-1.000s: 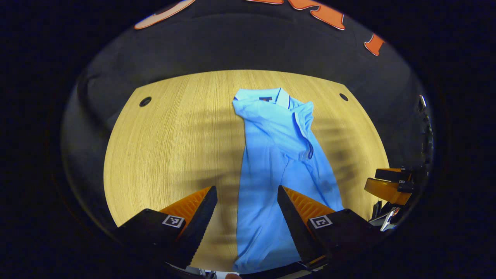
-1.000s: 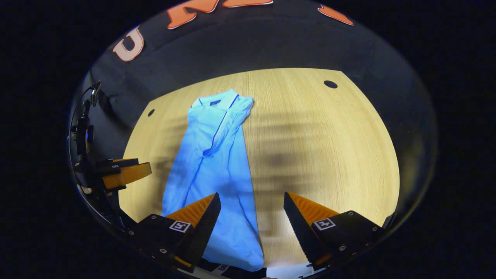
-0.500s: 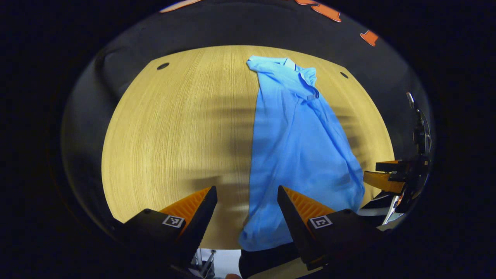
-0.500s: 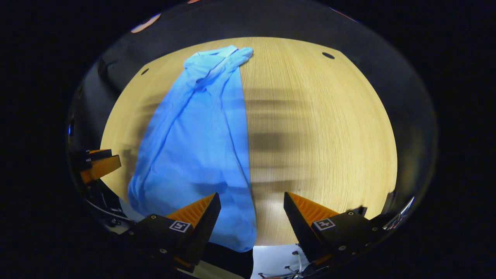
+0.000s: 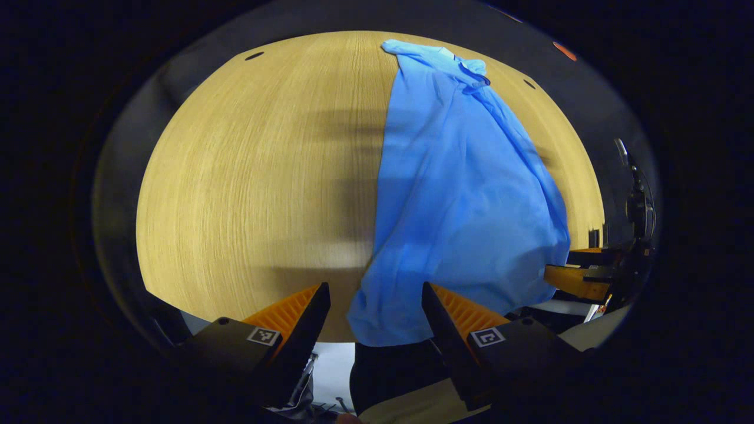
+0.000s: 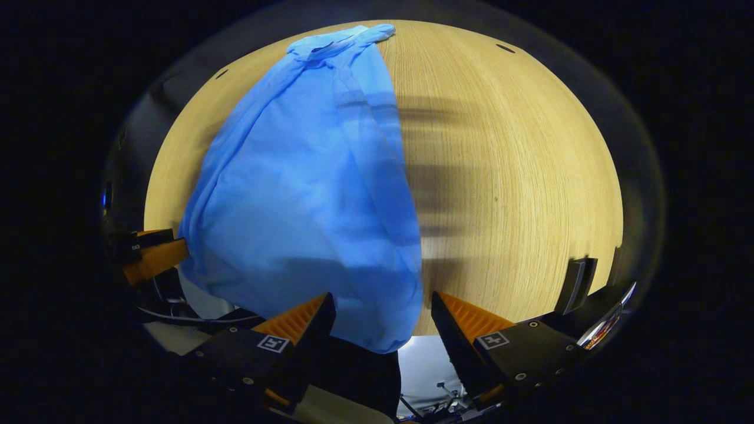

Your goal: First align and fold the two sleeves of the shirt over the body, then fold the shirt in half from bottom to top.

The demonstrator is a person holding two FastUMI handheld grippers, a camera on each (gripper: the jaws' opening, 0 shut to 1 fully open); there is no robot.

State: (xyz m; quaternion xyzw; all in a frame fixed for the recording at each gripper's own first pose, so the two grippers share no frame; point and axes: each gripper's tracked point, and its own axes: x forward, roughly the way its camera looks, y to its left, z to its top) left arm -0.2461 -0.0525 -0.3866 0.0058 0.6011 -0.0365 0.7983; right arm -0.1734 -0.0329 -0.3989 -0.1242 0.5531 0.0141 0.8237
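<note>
While the blue shirt (image 5: 459, 194) lies long on the wooden table (image 5: 247, 176), its collar at the table's far edge and its bottom hem hanging over the near edge, both grippers wait by that hem. The left gripper (image 5: 375, 306) is wide open, holding nothing. The right gripper (image 6: 383, 315) is wide open too, with the hem's corner between its fingers.

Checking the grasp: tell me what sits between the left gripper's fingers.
In the left gripper view, the blue shirt's bottom hem corner lies in the left gripper's open gap, neither finger touching it, over the table edge.
</note>
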